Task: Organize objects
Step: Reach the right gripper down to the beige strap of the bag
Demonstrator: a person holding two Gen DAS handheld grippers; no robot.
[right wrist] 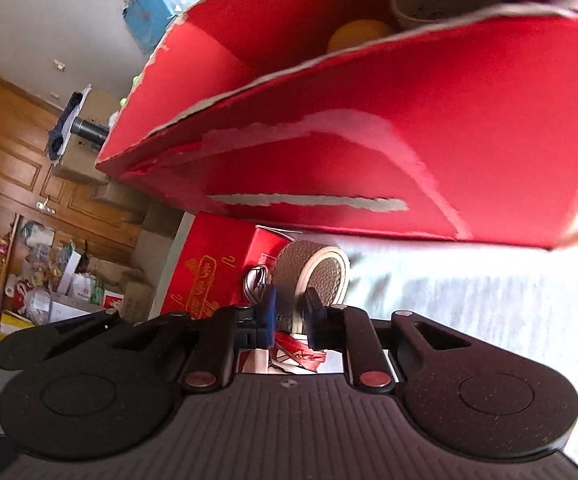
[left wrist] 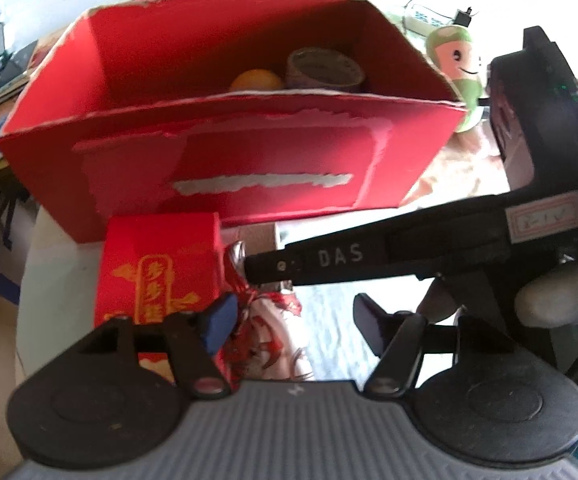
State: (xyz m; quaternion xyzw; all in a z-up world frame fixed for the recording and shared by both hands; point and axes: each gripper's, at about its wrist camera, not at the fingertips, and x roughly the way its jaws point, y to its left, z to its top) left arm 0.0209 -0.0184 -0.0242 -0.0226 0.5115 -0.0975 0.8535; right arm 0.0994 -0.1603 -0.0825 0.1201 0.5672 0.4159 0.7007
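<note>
A big open red box stands on the table with an orange ball and a tape roll inside. In front of it is a small red box with gold characters. My right gripper is shut on a brown leather roll close to the small red box. The left wrist view shows the right gripper reaching in from the right. My left gripper hangs open above a red-and-white printed packet, touching nothing.
A green and pink plush toy sits right of the big box, with a power strip behind it. A pale cloth covers the table. Beyond the table's left edge are wooden cabinets and floor clutter.
</note>
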